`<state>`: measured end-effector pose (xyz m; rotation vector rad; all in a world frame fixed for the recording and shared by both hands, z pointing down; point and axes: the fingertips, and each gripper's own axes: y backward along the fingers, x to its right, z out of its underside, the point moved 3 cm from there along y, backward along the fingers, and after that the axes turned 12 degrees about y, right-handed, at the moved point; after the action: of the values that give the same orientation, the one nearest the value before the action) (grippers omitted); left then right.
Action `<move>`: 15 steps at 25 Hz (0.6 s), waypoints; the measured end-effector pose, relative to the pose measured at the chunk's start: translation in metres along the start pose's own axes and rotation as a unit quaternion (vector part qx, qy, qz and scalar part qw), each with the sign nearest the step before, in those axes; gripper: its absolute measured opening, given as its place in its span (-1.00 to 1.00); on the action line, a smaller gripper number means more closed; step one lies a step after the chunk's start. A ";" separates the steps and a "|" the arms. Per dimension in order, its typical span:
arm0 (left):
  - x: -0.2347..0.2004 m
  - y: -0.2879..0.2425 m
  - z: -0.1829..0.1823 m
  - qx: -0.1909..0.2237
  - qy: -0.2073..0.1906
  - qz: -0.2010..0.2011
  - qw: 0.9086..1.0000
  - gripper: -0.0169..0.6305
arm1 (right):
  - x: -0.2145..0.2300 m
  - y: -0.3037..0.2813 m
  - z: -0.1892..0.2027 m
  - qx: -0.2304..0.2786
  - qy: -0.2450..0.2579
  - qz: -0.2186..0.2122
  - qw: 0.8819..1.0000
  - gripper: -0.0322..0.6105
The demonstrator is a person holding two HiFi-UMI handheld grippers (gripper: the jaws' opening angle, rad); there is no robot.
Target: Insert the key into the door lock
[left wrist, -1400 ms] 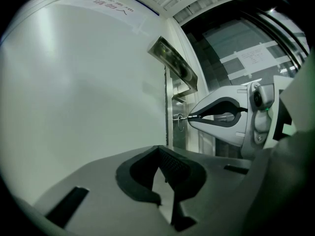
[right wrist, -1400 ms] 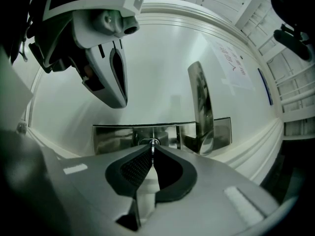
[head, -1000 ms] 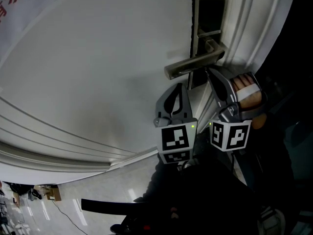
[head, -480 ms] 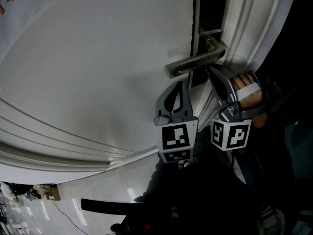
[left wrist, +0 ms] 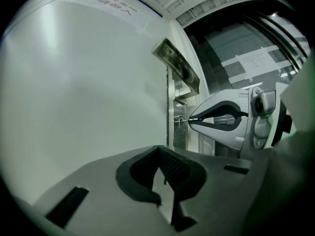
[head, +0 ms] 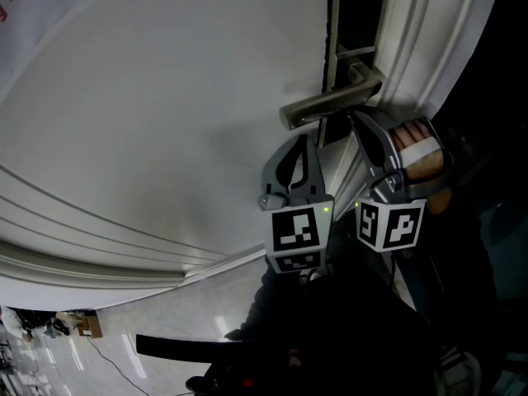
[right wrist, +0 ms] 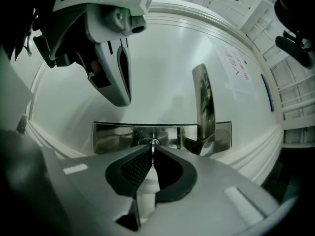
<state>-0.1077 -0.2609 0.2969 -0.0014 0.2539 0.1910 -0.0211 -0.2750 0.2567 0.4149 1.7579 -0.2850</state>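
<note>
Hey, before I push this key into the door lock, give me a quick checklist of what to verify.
1. Grip of right tongs on key: ok, shut on its blade.
2. Tip of key at keyhole of lock: ok.
3. Blade turned to match the slot: cannot tell.
4. Position of left tongs: ok, shut, empty, off to the side of the lock.
5. Gap between door handle and right tongs: ok.

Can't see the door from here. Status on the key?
Right gripper shut on key, tip at the keyhole. Left gripper shut, empty, beside it. Door handle off to one side, nothing blocking.
</note>
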 end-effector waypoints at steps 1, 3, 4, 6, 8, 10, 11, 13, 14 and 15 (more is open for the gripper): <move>0.001 0.000 0.000 0.001 0.005 0.001 1.000 -0.94 | 0.000 0.000 0.000 0.000 -0.001 0.000 1.000 -0.86; 0.002 -0.001 0.000 0.003 0.008 0.004 1.000 -0.94 | 0.000 0.000 0.000 0.000 -0.005 -0.001 1.000 -0.86; 0.002 -0.002 0.000 0.004 0.007 0.006 1.000 -0.94 | 0.001 0.000 0.000 0.000 -0.009 -0.003 1.000 -0.86; 0.002 -0.002 0.000 0.002 0.006 0.007 1.000 -0.94 | 0.001 -0.001 0.000 0.000 -0.014 -0.005 1.000 -0.86; 0.002 -0.003 0.000 0.001 0.001 0.008 1.000 -0.94 | 0.001 -0.001 -0.001 -0.001 -0.011 -0.003 1.000 -0.86; 0.002 -0.003 0.000 0.002 0.007 0.010 1.000 -0.94 | 0.001 -0.002 -0.001 -0.003 -0.007 -0.002 1.000 -0.86; 0.002 -0.003 0.001 0.002 0.011 0.010 1.000 -0.94 | 0.001 -0.002 -0.001 -0.003 -0.007 -0.003 1.000 -0.86; 0.001 -0.003 0.001 0.000 0.011 0.007 1.000 -0.94 | 0.001 -0.002 -0.001 -0.004 -0.007 -0.004 1.000 -0.86; 0.001 -0.003 0.000 0.000 0.009 0.008 1.000 -0.94 | 0.001 -0.002 -0.001 -0.004 -0.007 -0.004 1.000 -0.86; 0.000 -0.003 -0.001 0.001 0.006 0.008 1.000 -0.94 | 0.001 -0.002 -0.001 -0.004 -0.006 -0.004 1.000 -0.86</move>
<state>-0.1069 -0.2642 0.2962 0.0013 0.2656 0.2062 -0.0227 -0.2765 0.2560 0.3985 1.7488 -0.2858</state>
